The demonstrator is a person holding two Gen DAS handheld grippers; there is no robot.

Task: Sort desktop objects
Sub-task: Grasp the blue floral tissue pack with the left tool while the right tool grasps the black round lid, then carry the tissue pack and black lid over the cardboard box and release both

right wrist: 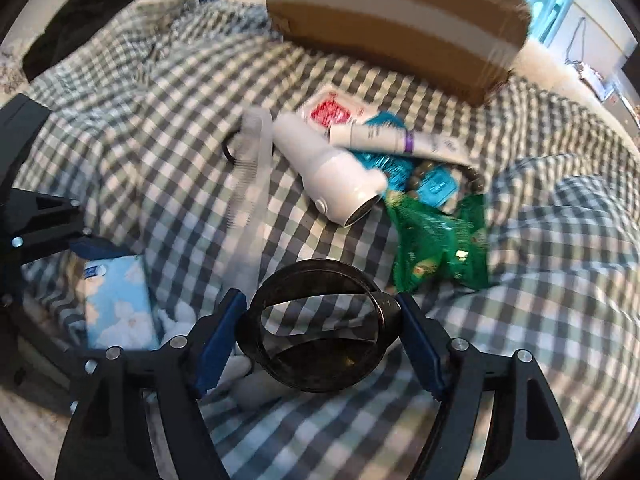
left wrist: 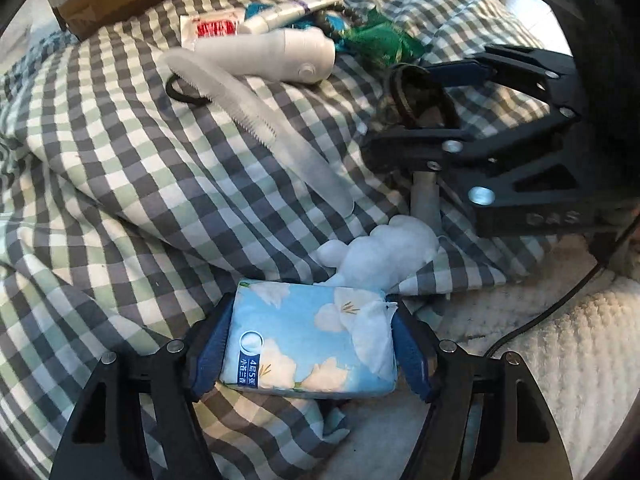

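A light blue tissue pack (left wrist: 308, 340) with white flowers sits between the blue pads of my left gripper (left wrist: 312, 346), which is shut on its two short ends just above the checked cloth. The same pack (right wrist: 116, 304) shows at the lower left of the right wrist view. My right gripper (right wrist: 320, 328) is shut on a pair of dark folded sunglasses (right wrist: 312, 368), pads against both sides. From the left wrist view that right gripper (left wrist: 396, 108) hovers at the right, with the sunglasses (left wrist: 404, 96) in its fingers.
On the checked cloth (left wrist: 120, 160) lie a clear comb (left wrist: 248, 108), a black hair tie, a white handheld device (right wrist: 332, 168), a white tube, a red-and-white sachet, teal packets, beads and a green snack bag (right wrist: 436, 240). A cardboard box (right wrist: 380, 20) stands behind. A white plush lump (left wrist: 384, 248) lies near the tissue pack.
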